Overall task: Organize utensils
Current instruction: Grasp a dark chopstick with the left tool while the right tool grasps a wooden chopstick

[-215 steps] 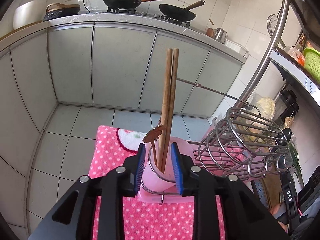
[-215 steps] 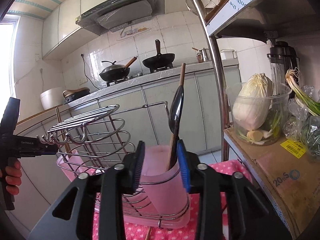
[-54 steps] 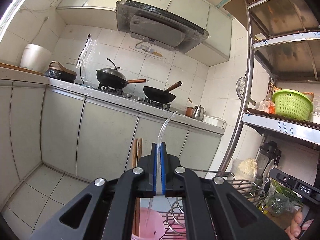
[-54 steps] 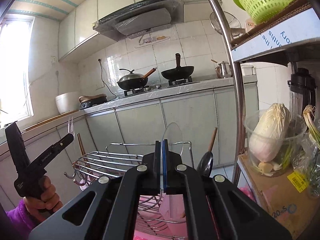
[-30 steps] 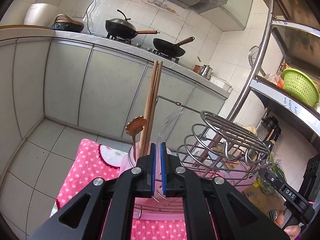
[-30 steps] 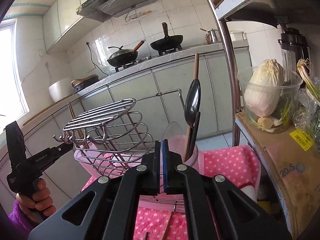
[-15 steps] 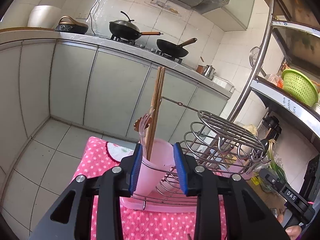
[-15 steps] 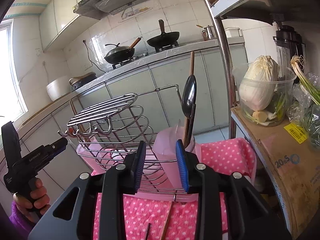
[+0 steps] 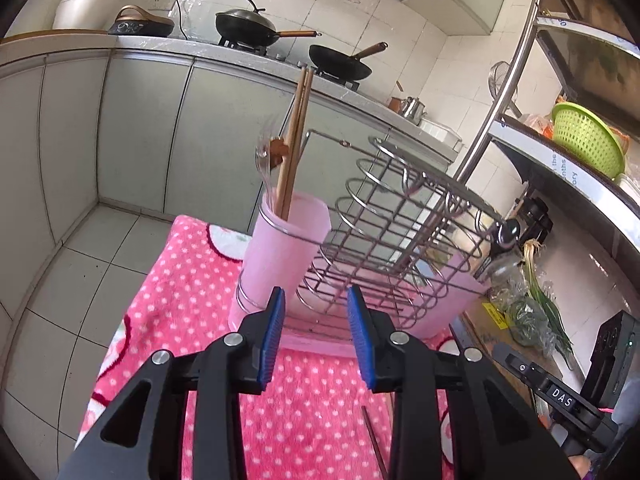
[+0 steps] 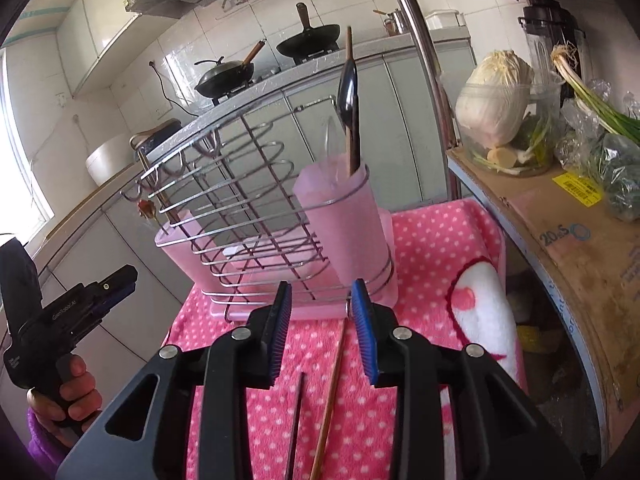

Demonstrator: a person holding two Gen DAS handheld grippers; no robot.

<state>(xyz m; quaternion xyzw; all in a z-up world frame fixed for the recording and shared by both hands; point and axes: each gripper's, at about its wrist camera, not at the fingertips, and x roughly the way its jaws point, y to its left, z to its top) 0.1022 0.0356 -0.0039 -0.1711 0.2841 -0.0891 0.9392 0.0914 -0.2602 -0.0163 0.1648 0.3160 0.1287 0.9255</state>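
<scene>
Both grippers stood spread and empty: the left gripper (image 9: 315, 312) before its pink cup (image 9: 286, 248) of chopsticks (image 9: 294, 140), the right gripper (image 10: 321, 306) just above two loose sticks (image 10: 330, 396) on the dotted cloth (image 10: 432, 240). The step in hand looked like fetching them; next, lower and pinch one.

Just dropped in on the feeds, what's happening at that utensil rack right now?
A person is sorting utensils into a wire rack with two pink cups. The left cup holds wooden chopsticks and a clear plastic utensil; the right cup holds a black spoon and a clear spoon. Both the left gripper and the right gripper are open and empty. Two loose chopsticks lie on the pink dotted towel below the right gripper.
</scene>
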